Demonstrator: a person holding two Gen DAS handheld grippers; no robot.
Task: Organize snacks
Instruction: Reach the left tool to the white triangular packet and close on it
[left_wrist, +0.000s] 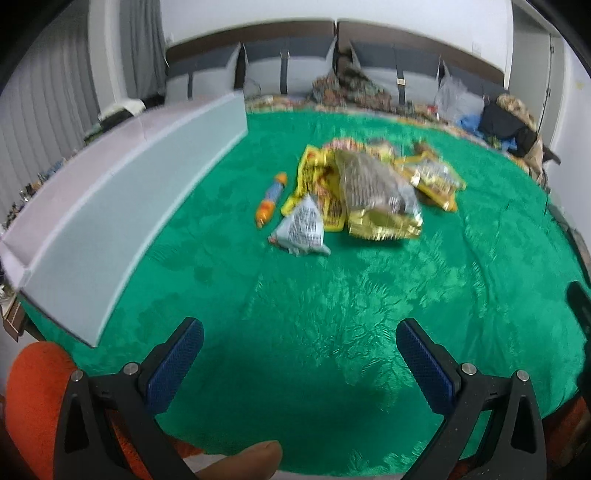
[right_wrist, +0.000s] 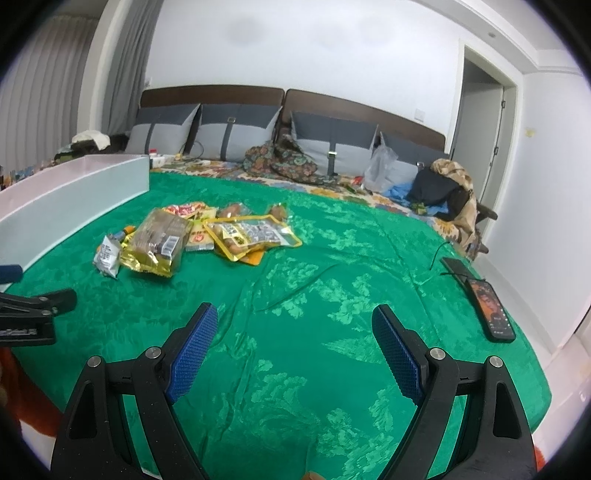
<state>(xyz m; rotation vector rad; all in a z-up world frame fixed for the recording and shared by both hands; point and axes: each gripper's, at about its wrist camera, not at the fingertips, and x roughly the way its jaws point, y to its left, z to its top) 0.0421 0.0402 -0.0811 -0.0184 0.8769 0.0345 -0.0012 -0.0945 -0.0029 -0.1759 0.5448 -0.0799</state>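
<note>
The snack pile (left_wrist: 373, 188) is smeared by motion blur, its print unreadable, and the white box (left_wrist: 110, 206) is cut off at the left edge.

Green bedspread (right_wrist: 332, 258) carries snack packets (right_wrist: 192, 232), box (right_wrist: 74, 192), phone (right_wrist: 493, 314).

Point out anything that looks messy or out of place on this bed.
The snacks lie in a loose overlapping heap on the green cover, none in the white box beside them. A phone sits near the cover's right edge. Nothing looks spilled or torn.
</note>
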